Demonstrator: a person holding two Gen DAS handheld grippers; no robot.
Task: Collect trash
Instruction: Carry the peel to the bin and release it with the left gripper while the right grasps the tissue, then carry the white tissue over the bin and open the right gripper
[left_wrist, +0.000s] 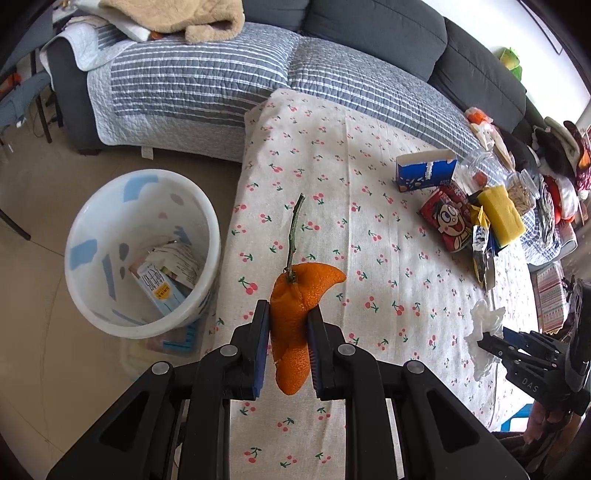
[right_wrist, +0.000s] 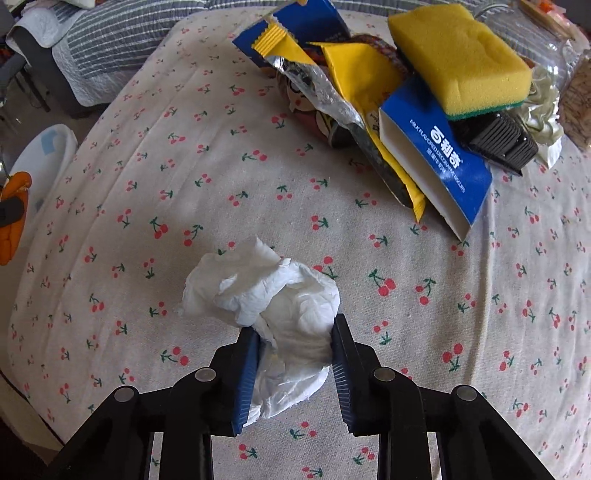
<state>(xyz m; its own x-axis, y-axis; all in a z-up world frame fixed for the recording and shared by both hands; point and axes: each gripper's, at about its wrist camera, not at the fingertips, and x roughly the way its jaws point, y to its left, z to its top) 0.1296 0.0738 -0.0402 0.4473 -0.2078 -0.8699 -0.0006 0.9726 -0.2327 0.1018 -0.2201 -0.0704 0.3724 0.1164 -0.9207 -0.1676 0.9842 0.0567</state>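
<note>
A cherry-print cloth (left_wrist: 332, 155) covers the table. Behind it stands a dark grey sofa (left_wrist: 376, 29) under a striped quilt (left_wrist: 192, 77), with a beige blanket (left_wrist: 177, 14) heaped at its left end. A green soft toy (left_wrist: 511, 61) sits at the sofa's far right. On the table's right side a yellow sponge (right_wrist: 461, 55) rests on a black clip (right_wrist: 495, 138), with a clear jar (left_wrist: 480, 166) just behind. The floor (left_wrist: 33, 258) is pale tile.
</note>
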